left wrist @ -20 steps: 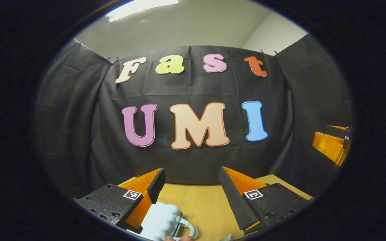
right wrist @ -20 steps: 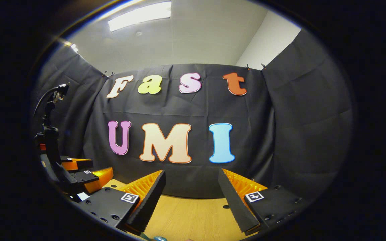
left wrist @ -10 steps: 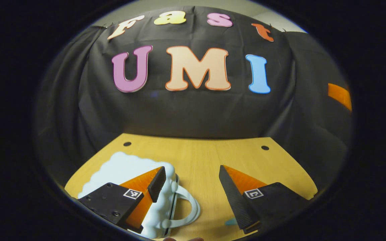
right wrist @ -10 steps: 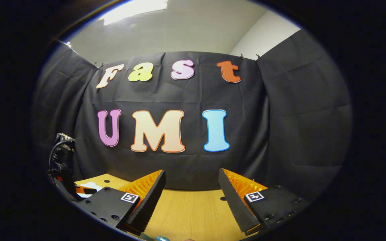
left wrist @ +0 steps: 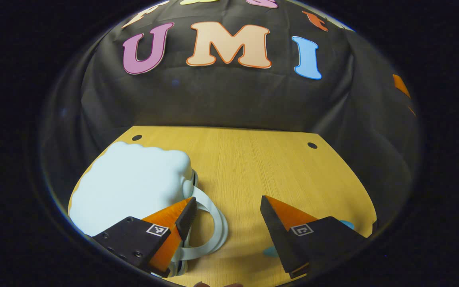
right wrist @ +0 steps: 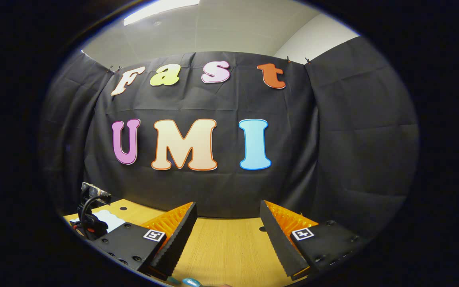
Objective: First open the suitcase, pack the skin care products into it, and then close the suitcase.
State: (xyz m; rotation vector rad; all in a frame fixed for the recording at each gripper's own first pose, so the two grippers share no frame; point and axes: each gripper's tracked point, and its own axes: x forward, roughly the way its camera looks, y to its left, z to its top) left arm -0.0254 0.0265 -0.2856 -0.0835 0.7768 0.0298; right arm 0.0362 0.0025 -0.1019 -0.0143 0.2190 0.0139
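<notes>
Left claw (left wrist: 226, 205) spread wide over smooth, scallop-edged pale suitcase (left wrist: 130, 185), loop handle (left wrist: 209, 229).

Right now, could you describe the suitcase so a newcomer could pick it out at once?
On the wooden table, look to its left part. The suitcase lies there closed, pale blue, with a scalloped edge. Its looped handle, beside the left gripper, sets it apart.

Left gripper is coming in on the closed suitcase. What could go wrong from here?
1. The left gripper, jaws open, straddles only one side of the suitcase handle; closing now might miss the loop.
2. The pale blue suitcase lies near the table edge; a push could slide it off.
</notes>
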